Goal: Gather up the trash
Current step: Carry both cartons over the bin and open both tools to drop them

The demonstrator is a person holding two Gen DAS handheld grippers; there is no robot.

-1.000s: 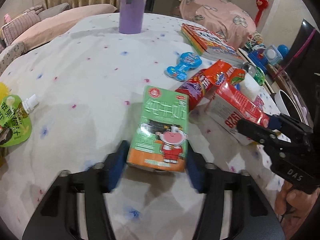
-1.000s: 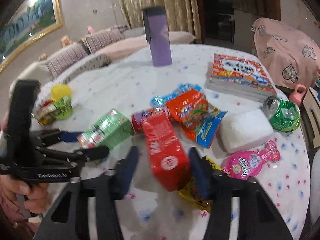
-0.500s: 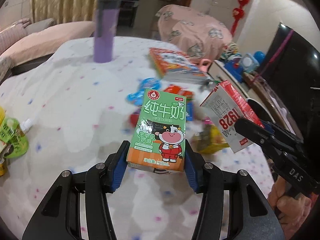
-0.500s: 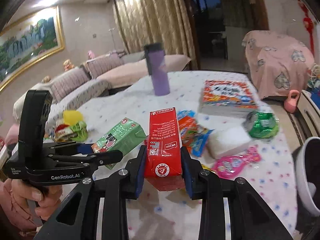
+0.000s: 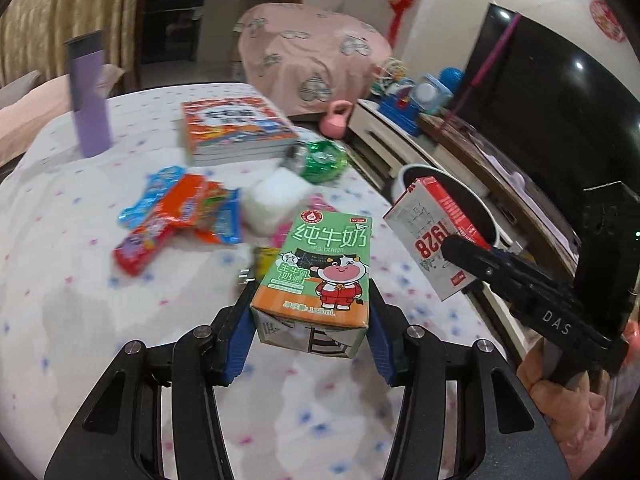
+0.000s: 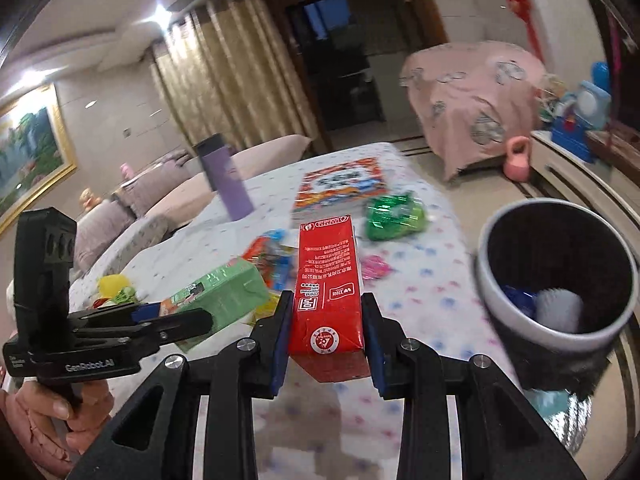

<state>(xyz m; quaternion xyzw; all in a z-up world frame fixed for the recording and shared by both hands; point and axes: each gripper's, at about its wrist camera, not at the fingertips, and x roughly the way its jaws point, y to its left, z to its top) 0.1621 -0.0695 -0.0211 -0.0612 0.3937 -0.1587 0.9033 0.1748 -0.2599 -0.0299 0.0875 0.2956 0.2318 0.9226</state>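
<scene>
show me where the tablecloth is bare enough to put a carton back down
Bare cloth lies on the near side of the table, from the snack wrappers toward the camera, and between the purple bottle and the wrappers. The far right is crowded: book stack, green crushed can, white packet.

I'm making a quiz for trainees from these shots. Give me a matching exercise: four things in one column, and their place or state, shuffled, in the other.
Things:
1. green milk carton
2. red carton
3. purple bottle
4. bin

Places:
A. upright on the table
B. clamped in the right hand-held gripper
C. beside the table, already holding some items
D. clamped in the left hand-held gripper

Pairs: 1-D, 2-B, 3-A, 4-C
</scene>
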